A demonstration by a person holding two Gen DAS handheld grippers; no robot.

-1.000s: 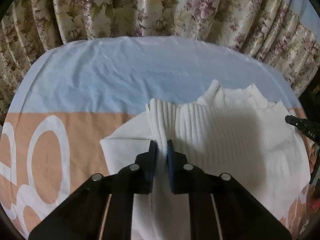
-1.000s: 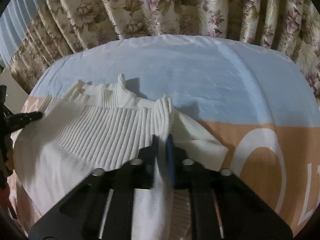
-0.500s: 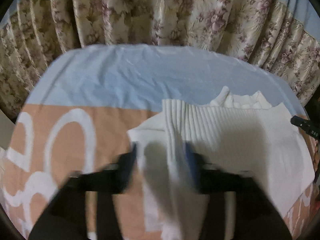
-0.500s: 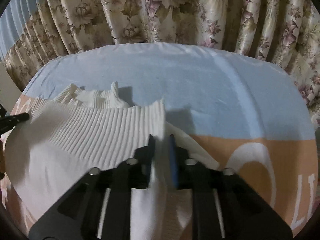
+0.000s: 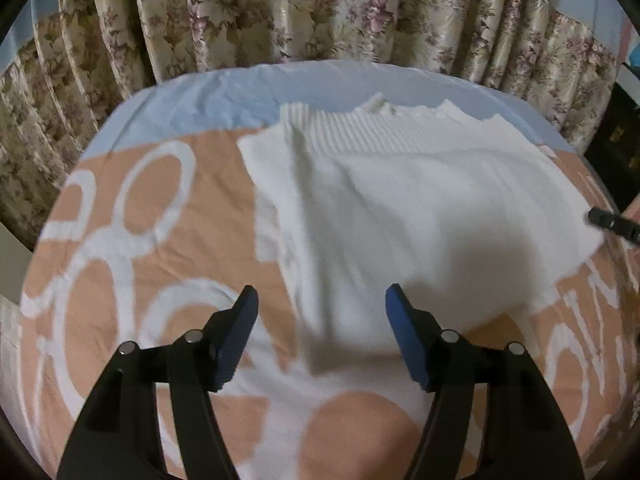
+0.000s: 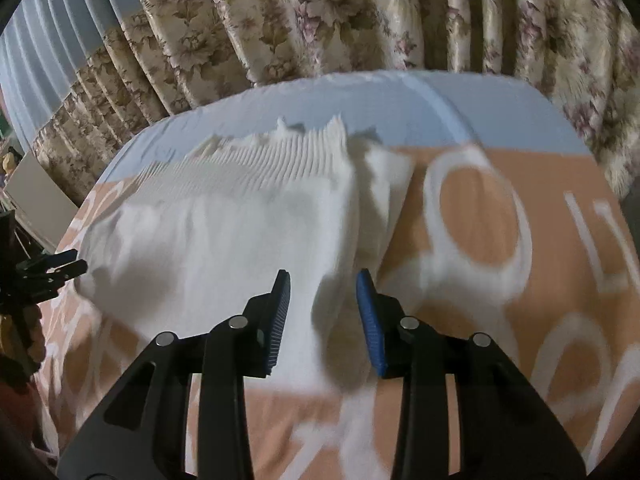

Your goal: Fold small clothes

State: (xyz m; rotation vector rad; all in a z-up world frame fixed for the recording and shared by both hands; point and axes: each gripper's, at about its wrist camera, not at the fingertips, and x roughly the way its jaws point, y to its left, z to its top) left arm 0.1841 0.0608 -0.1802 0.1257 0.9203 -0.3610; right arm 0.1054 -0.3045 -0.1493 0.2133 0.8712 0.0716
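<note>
Floral curtains (image 5: pixel 320 12), orange-and-blue bedsheet (image 5: pixel 120 280), dim light

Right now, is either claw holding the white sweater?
No. The left claw and right claw are both open above the white sweater.

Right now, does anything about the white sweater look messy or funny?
A little. The white ribbed knit sweater lies folded on the peach and blue bedsheet, but a lower layer sticks out past its left edge, and its far ribbed edge is jagged. No damage shows.

A bed (image 5: pixel 168 92) carries an orange-and-blue sheet (image 5: pixel 200 208) with white lettering; a white ribbed garment (image 5: pixel 420 200) lies flat on it.
</note>
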